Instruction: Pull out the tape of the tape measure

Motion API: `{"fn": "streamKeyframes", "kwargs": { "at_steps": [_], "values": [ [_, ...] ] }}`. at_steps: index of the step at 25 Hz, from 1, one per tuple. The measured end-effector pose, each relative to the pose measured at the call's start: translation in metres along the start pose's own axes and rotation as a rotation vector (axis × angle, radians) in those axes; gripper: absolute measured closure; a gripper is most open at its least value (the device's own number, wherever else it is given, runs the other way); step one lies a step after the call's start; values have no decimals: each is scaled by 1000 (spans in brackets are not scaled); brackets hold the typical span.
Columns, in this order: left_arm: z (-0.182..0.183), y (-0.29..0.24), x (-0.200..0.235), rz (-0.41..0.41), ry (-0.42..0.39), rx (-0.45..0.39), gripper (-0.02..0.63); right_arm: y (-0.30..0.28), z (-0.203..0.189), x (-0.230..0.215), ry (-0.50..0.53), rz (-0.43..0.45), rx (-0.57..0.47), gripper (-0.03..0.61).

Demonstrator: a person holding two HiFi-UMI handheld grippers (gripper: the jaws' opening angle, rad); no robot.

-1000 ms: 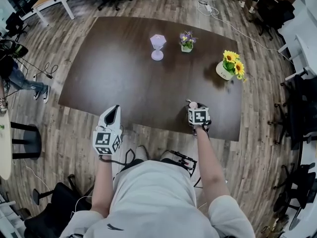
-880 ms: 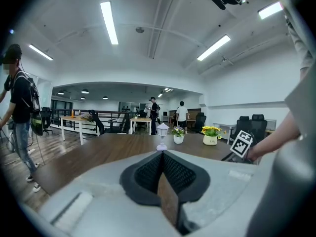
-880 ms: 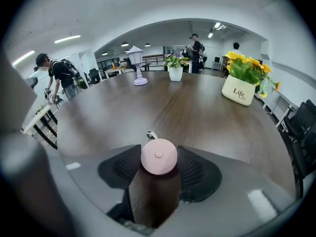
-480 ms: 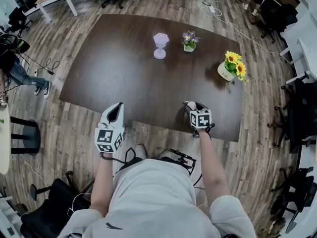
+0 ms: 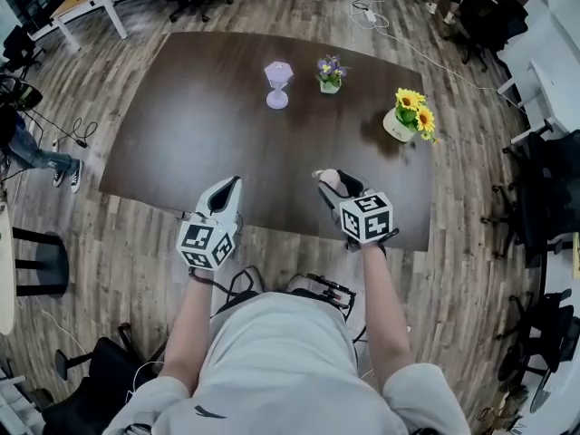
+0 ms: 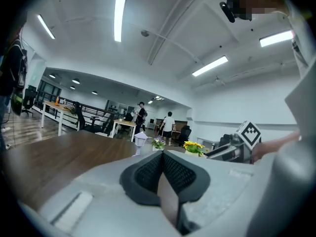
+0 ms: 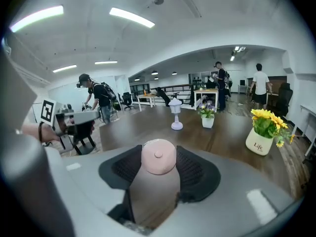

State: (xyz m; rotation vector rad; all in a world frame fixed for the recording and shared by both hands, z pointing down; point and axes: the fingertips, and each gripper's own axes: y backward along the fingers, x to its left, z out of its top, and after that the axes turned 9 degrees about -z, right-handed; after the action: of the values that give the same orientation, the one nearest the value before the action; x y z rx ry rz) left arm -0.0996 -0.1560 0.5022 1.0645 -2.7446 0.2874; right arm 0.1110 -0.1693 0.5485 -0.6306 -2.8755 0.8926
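The tape measure (image 7: 158, 156) is a small round pink case with a button at its centre. It sits between the black pads (image 7: 192, 170) of my right gripper (image 7: 158, 171), which press on its sides. In the head view the right gripper (image 5: 328, 182) holds the pink case (image 5: 332, 179) above the near edge of the dark table (image 5: 199, 125). No tape shows outside the case. My left gripper (image 5: 224, 198) hovers at the table's near edge, to the left of the right one. Its pads (image 6: 148, 172) are shut together on nothing.
On the far part of the table stand a lilac lamp-shaped ornament (image 5: 277, 83), a small pot of purple flowers (image 5: 330, 72) and a white pot of sunflowers (image 5: 405, 120). Office chairs (image 5: 544, 188) stand at the right. People stand far off in the room.
My right gripper has risen from the table and shifted left with the pink case between its pads. The left gripper has risen and come a little closer to it.
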Motion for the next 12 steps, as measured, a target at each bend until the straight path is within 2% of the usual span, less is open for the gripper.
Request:
{"fn": "streamKeyframes", "kwargs": {
  "at_steps": [3,8,12],
  "values": [
    [7,-15,-17,-57,-44,-8,607,15,27,18,-31,34,-46,358],
    [11,-31,-56,-176,-149,1,498,30,56,46,-80,109,-82,357],
    [6,-40,-77,-249,-241,36,475,37,62,71,-44,177,-76,357]
  ]
}}
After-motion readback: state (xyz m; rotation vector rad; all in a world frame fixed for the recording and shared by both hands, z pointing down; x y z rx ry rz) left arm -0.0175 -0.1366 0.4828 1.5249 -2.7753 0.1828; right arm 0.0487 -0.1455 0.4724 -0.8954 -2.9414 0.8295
